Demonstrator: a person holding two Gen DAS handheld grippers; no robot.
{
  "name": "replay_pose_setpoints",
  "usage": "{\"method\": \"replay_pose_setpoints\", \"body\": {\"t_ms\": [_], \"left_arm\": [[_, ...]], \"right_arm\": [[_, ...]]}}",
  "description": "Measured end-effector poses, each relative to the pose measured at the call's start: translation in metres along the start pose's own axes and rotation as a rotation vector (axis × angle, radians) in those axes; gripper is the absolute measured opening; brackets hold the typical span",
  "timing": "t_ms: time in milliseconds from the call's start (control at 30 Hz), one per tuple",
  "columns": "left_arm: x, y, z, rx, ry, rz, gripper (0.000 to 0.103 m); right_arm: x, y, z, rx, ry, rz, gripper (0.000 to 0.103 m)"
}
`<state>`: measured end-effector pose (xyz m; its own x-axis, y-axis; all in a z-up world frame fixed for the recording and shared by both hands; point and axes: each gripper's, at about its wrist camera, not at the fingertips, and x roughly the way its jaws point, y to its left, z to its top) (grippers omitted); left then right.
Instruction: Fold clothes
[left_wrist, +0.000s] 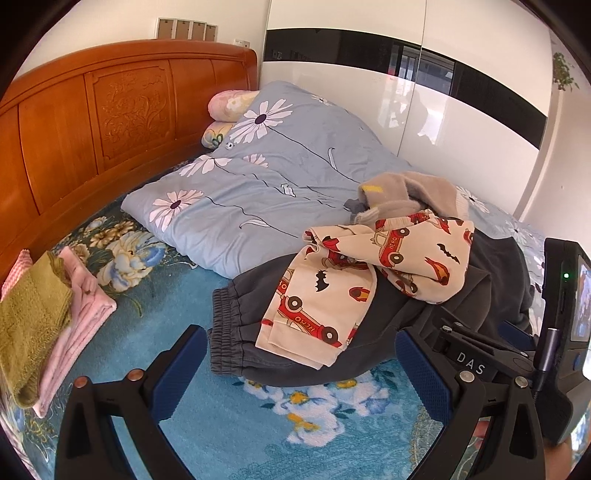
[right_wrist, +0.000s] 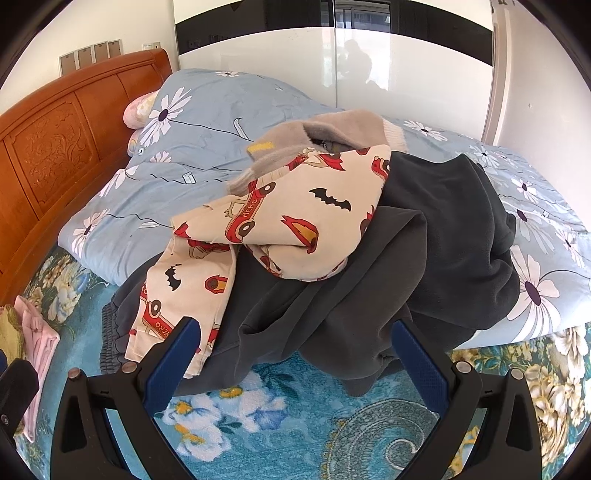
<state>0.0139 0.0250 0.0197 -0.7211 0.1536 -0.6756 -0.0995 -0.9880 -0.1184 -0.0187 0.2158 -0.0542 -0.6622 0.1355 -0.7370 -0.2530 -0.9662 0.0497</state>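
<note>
Both my tongs hang spread wide with nothing between the fingers, just short of the heap of unfolded clothes, which I take as my landmark. My left gripper (left_wrist: 301, 363) points at the heap's near-left edge; my right gripper (right_wrist: 295, 354) points nearer its middle, where the dark folds spill toward me.

On the heap's left face lies the car-print garment (left_wrist: 321, 295), cream with red cars and black bats, crumpled. Its long axis seems to run from my near left up and away to the right. I judge the left gripper nearer its hanging end. Under it sprawl the dark grey trousers (right_wrist: 369, 295), elastic waistband on the heap's left. A grey sweater (right_wrist: 325, 129) crowns the heap's far side. Well left of the heap sits a folded stack (left_wrist: 55, 321).
</note>
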Motion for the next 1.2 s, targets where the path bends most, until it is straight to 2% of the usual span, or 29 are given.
{"method": "replay_pose_setpoints", "body": {"t_ms": [367,700,1200], "left_arm": [[0.007,0.006,-0.002,-0.057,0.045,-0.023,0.103],[0.005,0.011,-0.002,-0.048,0.04,-0.015,0.103],[0.005,0.02,-0.001,-0.047,0.047,-0.006,0.103]], "right_arm": [[-0.002,0.002,0.0,0.014,-0.02,0.042,0.103],[0.002,0.01,-0.004,0.015,-0.001,0.082,0.103],[0.004,0.027,-0.004,-0.041,0.023,0.098,0.103]]}}
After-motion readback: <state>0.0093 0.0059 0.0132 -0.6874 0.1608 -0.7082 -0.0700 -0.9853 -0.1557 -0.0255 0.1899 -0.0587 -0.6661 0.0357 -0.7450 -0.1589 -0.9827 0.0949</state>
